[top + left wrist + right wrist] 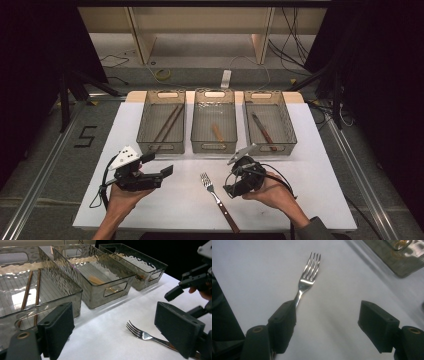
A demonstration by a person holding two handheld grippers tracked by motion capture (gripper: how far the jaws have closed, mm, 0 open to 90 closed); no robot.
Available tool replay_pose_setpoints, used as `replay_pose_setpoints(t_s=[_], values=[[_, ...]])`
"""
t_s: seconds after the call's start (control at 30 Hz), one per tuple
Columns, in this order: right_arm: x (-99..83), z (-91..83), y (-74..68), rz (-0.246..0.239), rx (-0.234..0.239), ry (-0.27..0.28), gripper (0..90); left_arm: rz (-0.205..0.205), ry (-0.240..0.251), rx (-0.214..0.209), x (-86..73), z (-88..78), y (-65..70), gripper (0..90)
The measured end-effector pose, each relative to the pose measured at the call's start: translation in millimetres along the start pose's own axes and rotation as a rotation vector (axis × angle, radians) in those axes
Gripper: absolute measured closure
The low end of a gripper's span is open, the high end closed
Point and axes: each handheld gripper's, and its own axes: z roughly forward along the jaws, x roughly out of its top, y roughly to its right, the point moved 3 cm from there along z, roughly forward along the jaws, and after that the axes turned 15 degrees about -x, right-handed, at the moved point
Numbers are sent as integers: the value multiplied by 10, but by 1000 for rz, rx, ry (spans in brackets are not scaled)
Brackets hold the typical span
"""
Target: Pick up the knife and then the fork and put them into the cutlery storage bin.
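Note:
A metal fork [212, 192] with a brown handle lies on the white table [310, 165], tines pointing away from the person. My right gripper [230, 181] hovers just right of it, jaws open and empty. In the right gripper view the fork [308, 277] lies ahead, its neck passing behind the left jaw of my right gripper [329, 315]. My left gripper [159, 164] is held left of the fork, open and empty, pointing right. The left gripper view has the fork [142, 334] between the spread jaws of my left gripper [113, 312], with the right gripper [186, 302] beyond.
Three clear bins stand in a row at the back of the table. The left bin [161, 147] holds two chopsticks [169, 123], the middle bin [214, 147] a short wooden piece [218, 132], the right bin [270, 148] a brown-handled utensil [263, 130].

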Motion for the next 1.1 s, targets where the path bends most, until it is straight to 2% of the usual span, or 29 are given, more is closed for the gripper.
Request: replay_pose_setpoints(t_s=[0.07, 0.37, 0.47, 0.5, 0.53, 0.6, 0.7, 0.8, 0.87, 0.93, 1.0, 1.1], values=[[-10, 10, -34, -2, 15, -8, 307, 0, -1, 0, -2, 1, -1, 151], [-92, 79, -213, -49, 16, -33, 311, 4, -2, 0, 0, 4, 5, 151], [-123, 104, -282, -62, 27, -46, 314, 2, -2, 1, -1, 5, 3, 151], [-136, 111, -298, -79, 33, -48, 319, 2, -1, 0, 0, 3, 3, 151], [-142, 116, -327, -69, 38, -50, 323, 2, 0, 0, 1, 2, 2, 151], [-170, 125, -353, -96, 39, -58, 329, 3, 0, 0, 1, 2, 2, 151], [-197, 126, -412, -102, 51, -69, 338, 3, -2, 0, 0, 5, 6, 151], [-221, 145, -453, -125, 55, -77, 350, 5, -2, -1, 0, 5, 7, 151], [-234, 156, -478, -123, 67, -88, 360, 3, -2, 0, 0, 4, 4, 151], [-248, 176, -486, -141, 64, -87, 363, 2, -2, 0, -1, 5, 3, 151], [-256, 183, -512, -130, 67, -98, 368, 6, -2, 0, 0, 5, 4, 151], [-271, 196, -540, -151, 76, -101, 387, 6, -1, 0, 0, 7, 6, 151]])
